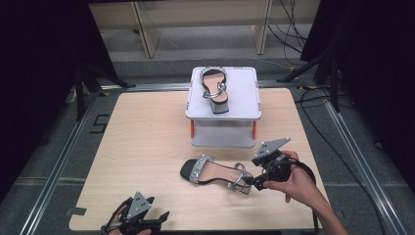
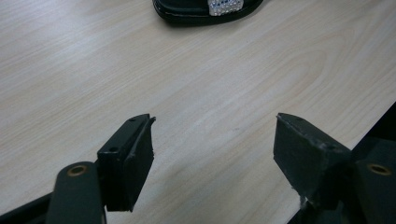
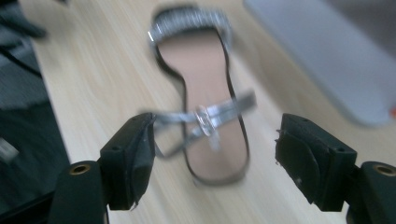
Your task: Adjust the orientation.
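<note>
The right gripper (image 1: 258, 182) is hovering wide open at the heel of a sandal (image 1: 215, 172) lying on the table (image 1: 142, 137) — toe pointing away, leftward. The left gripper (image 1: 147, 219) is idling open, well apart.

A light wooden table (image 1: 147, 147) fills the middle of the high view. Toward its upper centre stands a small white two-tier stand (image 1: 240, 105), carrying one heeled sandal (image 1: 215, 90) on its top. Lower right of centre, a second sandal (image 1: 215, 174) with a sparkly toe strap lies directly on the tabletop.
</note>
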`<action>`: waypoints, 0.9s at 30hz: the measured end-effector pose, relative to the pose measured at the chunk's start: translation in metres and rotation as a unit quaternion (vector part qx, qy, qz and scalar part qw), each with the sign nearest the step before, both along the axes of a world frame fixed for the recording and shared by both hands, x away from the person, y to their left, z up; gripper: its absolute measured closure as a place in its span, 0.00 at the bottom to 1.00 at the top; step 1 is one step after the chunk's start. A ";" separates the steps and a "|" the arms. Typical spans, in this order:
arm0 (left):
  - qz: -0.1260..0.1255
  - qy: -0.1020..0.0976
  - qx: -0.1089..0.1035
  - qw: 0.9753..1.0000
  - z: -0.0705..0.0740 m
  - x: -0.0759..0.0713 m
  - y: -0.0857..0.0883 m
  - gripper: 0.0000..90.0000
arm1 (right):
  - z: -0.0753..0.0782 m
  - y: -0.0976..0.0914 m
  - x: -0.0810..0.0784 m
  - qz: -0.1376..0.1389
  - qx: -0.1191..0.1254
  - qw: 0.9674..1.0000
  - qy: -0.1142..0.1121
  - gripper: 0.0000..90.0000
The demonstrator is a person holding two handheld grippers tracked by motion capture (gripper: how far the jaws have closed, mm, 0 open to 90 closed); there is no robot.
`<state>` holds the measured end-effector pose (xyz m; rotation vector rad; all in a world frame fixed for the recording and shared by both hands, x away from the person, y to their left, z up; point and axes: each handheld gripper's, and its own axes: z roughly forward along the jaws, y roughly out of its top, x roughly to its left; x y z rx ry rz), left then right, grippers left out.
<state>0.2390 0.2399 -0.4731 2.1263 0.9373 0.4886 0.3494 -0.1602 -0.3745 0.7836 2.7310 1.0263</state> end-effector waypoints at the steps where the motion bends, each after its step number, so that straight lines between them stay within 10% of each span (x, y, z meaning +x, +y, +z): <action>1: 0.000 0.000 0.000 1.000 0.000 0.000 0.000 0.32 | 0.000 0.000 0.000 0.000 0.000 1.000 0.000 0.31; 7: 0.016 0.010 -0.011 1.000 -0.001 -0.002 0.000 0.32 | 0.015 0.046 0.016 0.015 -0.016 1.000 -0.022 0.30; 14: 0.017 0.013 -0.029 0.999 -0.001 -0.003 -0.001 0.31 | -0.006 0.099 0.045 0.025 -0.065 0.998 -0.003 0.32; 27: 0.017 0.012 -0.014 1.000 -0.002 -0.001 0.001 0.29 | -0.048 0.125 0.060 0.041 -0.121 0.991 0.035 0.34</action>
